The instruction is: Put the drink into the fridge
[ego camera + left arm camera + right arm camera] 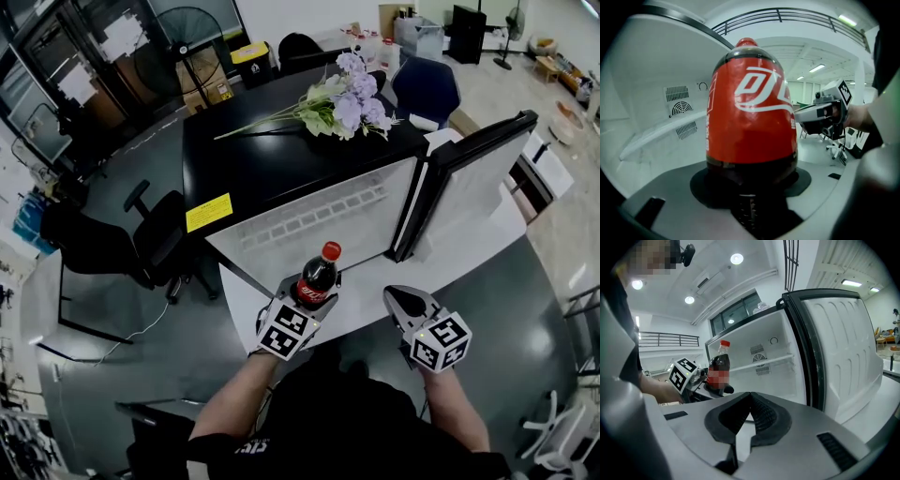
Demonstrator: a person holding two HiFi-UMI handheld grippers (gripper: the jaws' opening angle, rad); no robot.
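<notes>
A cola bottle point(317, 277) with a red cap and red label stands upright in my left gripper point(312, 300), which is shut on its lower body. It fills the left gripper view point(751, 117), held just in front of the open fridge point(314, 217). The fridge's white inside shows a shelf point(766, 361) and vents. Its door point(464, 178) swings out to the right. My right gripper point(403, 302) hangs to the right of the bottle, shut with nothing in it; its pads meet at the tip point(751, 395). From the right gripper view the bottle point(719, 367) shows at the left.
Purple artificial flowers point(345, 101) lie on the fridge's black top point(253, 159), which carries a yellow label point(208, 212). A black office chair point(141, 246) stands to the left, a blue chair point(425, 89) behind the fridge. The open door point(843, 348) bounds the right side.
</notes>
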